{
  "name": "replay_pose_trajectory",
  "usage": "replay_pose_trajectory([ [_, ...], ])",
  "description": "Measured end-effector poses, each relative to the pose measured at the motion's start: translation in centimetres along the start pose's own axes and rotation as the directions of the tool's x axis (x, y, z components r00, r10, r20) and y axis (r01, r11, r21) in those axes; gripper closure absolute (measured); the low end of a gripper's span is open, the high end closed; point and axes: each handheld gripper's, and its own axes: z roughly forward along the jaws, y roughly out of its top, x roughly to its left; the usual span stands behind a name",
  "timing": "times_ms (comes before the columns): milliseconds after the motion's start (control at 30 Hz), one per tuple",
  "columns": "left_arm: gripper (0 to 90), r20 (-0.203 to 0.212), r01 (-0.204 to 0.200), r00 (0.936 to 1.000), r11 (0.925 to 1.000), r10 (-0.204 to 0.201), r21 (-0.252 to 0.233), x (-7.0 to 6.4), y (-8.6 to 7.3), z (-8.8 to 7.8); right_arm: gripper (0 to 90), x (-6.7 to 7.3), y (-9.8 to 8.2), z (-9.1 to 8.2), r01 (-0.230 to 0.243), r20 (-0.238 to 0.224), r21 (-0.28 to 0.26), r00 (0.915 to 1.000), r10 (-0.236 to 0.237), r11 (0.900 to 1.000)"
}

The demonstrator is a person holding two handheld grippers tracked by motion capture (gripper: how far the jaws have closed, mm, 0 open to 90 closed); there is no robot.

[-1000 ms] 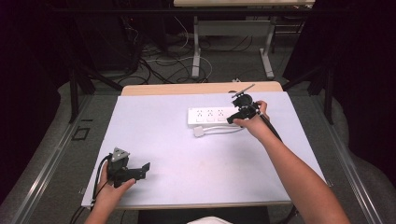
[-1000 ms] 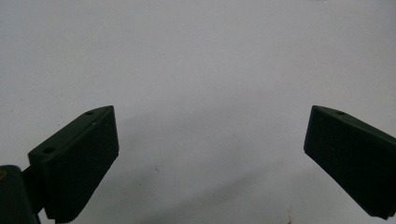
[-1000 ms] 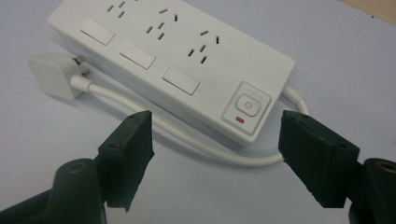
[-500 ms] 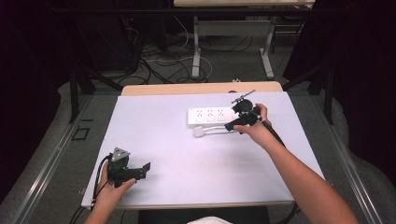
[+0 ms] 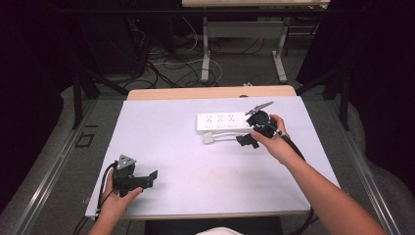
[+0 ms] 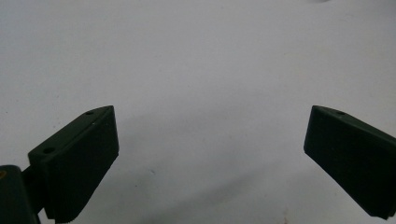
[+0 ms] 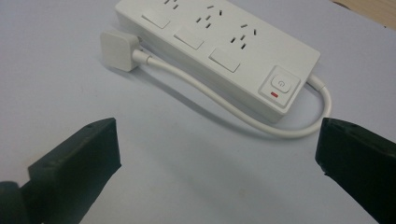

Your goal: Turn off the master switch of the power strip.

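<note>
One power strip [image 5: 221,122], long axis left-right; right claw [image 5: 247,141] spread

power strip [image 7: 219,44] top cut off, socket markings unreadable

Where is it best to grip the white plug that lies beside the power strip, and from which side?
Probably the plug's square body, across its flat sides, from above. It lies flat beside the power strip, and the right gripper is open nearby.
</note>
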Motion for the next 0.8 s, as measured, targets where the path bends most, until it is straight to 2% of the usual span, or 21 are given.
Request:
replay_pose_trajectory([
  [100,3.1,0.001,0.0,1.0,1.0,0.0,-0.001,0.0,0.0,0.0,0.0,0.2,-0.5,-0.6,0.023,-0.007,-0.022,0.9997,-0.023,0.999],
  [467,3.1,-0.002,0.002,1.0,1.0,-0.002,-0.003,-0.1,0.0,0.0,0.0,0.7,-3.0,-2.4,0.012,-0.044,-0.064,0.9989,-0.015,0.998],
  [600,3.0,-0.004,0.003,1.0,1.0,-0.003,-0.009,-0.1,0.0,0.0,0.0,0.7,-4.3,-2.8,0.029,-0.026,-0.08,0.9992,-0.031,0.996],
  [700,2.9,-0.001,0.01,1.0,0.9998,-0.01,-0.019,-0.1,-0.1,0.0,0.0,0.7,-5.3,-3.1,0.012,-0.031,-0.096,0.9994,-0.015,0.995],
  [800,2.4,0.002,0.009,1.0,0.9999,-0.009,-0.009,-0.1,0.0,-0.1,0.0,0.6,-6.3,-3.4,-0.001,-0.028,-0.111,0.9996,-0.002,0.994],
])
